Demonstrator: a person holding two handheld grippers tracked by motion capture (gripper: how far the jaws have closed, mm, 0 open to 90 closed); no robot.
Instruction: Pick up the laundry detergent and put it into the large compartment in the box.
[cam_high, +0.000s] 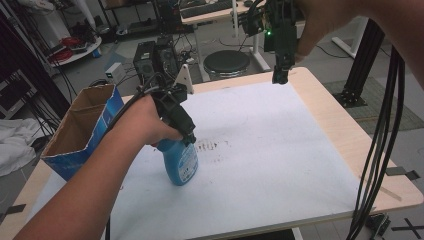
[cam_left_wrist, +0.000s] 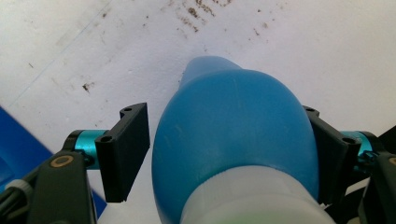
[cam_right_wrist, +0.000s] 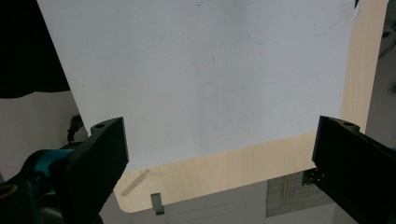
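Finds the blue spray bottle (cam_high: 182, 165) upright on the white sheet (cam_high: 280, 150) that covers the wooden table (cam_high: 345, 130) – left of centre, towards the near side, just right of an open cardboard box (cam_high: 80, 125) with a blue outer face. Shows the left gripper (cam_high: 190, 140) coming down at a slant from the left onto the bottle's top, held in a hand whose forearm enters from the near left corner. Looks, in the left gripper view, straight down the left gripper (cam_left_wrist: 222, 112) onto the bottle (cam_left_wrist: 233, 130), with its white neck nearest and its blue shoulder swelling between the two black jaws. Puts the jaw at that view's right against the blue plastic, and the jaw at its left just beside it, with a thin sliver of white sheet between – so not yet clamped, the bottle merely bracketed. Marks a patch of dark smudges (cam_high: 210, 146) on the sheet just right of the bottle, seen also beyond it in the left gripper view (cam_left_wrist: 191, 14). Places the right gripper (cam_high: 280, 77) well apart, raised above the far edge of the table and pointing down. Shows, in the right gripper view, the right gripper (cam_right_wrist: 224, 126) with jaws spread wide and nothing between them but bare sheet and table edge below. Leaves a bundle of black cables (cam_high: 380, 150) hanging at the near right.
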